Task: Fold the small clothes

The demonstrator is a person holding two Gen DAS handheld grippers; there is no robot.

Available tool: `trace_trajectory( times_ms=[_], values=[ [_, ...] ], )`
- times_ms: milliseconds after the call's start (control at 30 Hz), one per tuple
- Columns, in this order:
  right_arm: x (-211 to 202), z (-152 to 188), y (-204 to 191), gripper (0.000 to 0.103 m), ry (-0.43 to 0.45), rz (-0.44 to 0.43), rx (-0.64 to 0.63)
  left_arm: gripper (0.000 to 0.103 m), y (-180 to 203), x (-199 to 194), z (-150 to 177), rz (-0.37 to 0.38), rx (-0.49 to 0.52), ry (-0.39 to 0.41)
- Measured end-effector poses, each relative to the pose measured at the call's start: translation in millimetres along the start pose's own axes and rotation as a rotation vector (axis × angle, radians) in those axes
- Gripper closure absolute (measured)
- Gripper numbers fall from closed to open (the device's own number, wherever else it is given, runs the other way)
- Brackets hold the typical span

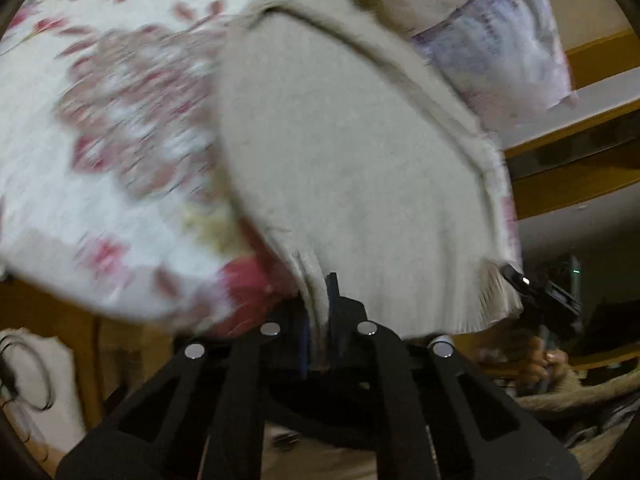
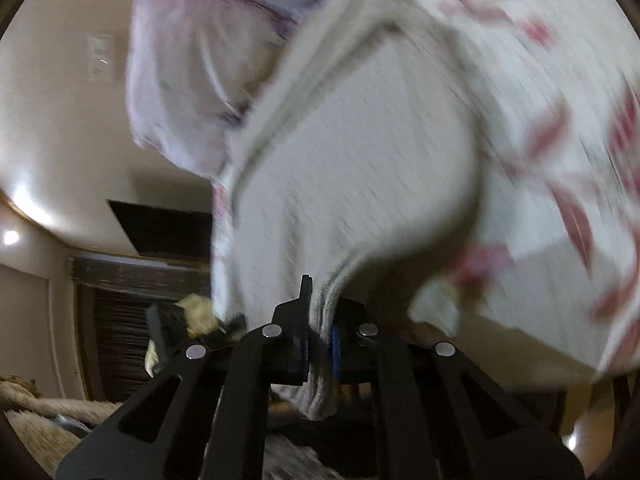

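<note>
Left black two-finger gripper (image 1: 320,320) is pinched on the ribbed hem of a cream knitted garment (image 1: 352,168); right black gripper (image 2: 320,340) clamps another bunched edge of the same knit (image 2: 340,184). Garment spreads out from both grips over a white bedspread with red and pink flowers (image 1: 120,120) (both views motion-blurred). Beyond the knit lies a pale lilac pillow (image 1: 504,48). Past the pillow stands a wooden bed frame (image 1: 600,56). Right view: beige wall (image 2: 60,120) left of the knit, a dark rectangular panel (image 2: 160,232) lower down.
</note>
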State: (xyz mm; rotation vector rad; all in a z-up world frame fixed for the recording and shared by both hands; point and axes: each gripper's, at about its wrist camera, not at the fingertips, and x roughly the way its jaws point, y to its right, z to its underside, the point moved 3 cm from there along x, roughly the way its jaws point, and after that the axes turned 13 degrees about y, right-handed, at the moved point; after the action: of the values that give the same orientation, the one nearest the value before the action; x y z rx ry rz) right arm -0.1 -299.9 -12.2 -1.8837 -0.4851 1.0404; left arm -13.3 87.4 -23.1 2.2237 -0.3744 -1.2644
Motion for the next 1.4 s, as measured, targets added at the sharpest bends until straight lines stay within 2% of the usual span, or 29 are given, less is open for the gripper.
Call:
trace_trajectory(
  times_ms=[100,200,267,333,367,400,433,467,533,600,667,767,833,867,900,933,1000,1100,1200,1300,1333,1367,1400],
  values=[
    [3,-47,-26,0.095,0.113,-0.088,-0.010,0.096,23,8,-57,0.081,0.039,0.096],
    [14,-109,-46,0.095,0.240,-0.125,-0.017,0.097,42,19,-140,0.114,0.069,0.242],
    [26,-151,-52,0.095,0.333,-0.121,-0.003,0.095,54,33,-195,0.089,0.103,0.333],
    [48,-193,-47,0.092,0.404,-0.037,0.022,0.087,57,52,-236,0.032,0.104,0.375],
    [58,-204,-40,0.075,0.406,0.012,0.032,0.064,53,66,-253,-0.018,0.097,0.371],
    [65,-211,-32,0.042,0.402,0.072,0.045,0.042,47,75,-263,-0.084,0.089,0.354],
    [72,-215,-22,0.034,0.401,0.152,0.088,0.039,38,83,-269,-0.155,0.074,0.331],
    [73,-210,-17,0.033,0.402,0.147,0.121,0.039,33,88,-271,-0.159,0.066,0.316],
    [71,-198,-12,0.030,0.385,0.113,0.119,0.037,17,89,-260,-0.113,0.051,0.275],
    [67,-188,-8,0.029,0.365,0.173,0.065,0.039,2,96,-250,-0.110,0.044,0.225],
    [66,-184,2,0.029,0.341,0.170,0.090,0.040,-15,106,-242,-0.106,0.001,0.174],
    [62,-179,1,0.029,0.335,0.160,0.092,0.050,-25,129,-236,-0.057,-0.080,0.135],
    [61,-181,-2,0.029,0.317,0.145,0.085,0.054,-23,134,-231,-0.043,-0.079,0.157],
    [64,-182,-6,0.029,0.308,0.140,0.084,0.060,-22,135,-230,-0.045,-0.081,0.175],
    [64,-181,-6,0.029,0.298,0.135,0.081,0.076,-24,140,-229,-0.020,-0.109,0.163],
    [65,-180,-6,0.029,0.291,0.133,0.074,0.077,-27,143,-227,0.004,-0.169,0.160],
    [62,-180,-7,0.029,0.282,0.126,0.062,0.084,-29,133,-226,0.045,-0.215,0.179],
    [49,-181,-7,0.029,0.292,0.129,0.039,0.086,18,114,-226,0.197,-0.212,0.234],
    [27,-184,-6,0.029,0.326,0.158,-0.009,0.088,107,115,-223,0.362,-0.114,0.234],
    [0,-194,-2,0.029,0.366,0.181,-0.031,0.088,195,156,-214,0.498,-0.059,0.167],
    [-6,-196,-1,0.029,0.378,0.192,-0.032,0.087,230,185,-207,0.520,-0.045,0.125],
    [-13,-202,2,0.029,0.390,0.205,-0.033,0.085,249,204,-202,0.536,-0.043,0.087],
    [-17,-207,4,0.029,0.395,0.214,-0.032,0.088,275,230,-193,0.583,-0.060,0.012]
  ],
)
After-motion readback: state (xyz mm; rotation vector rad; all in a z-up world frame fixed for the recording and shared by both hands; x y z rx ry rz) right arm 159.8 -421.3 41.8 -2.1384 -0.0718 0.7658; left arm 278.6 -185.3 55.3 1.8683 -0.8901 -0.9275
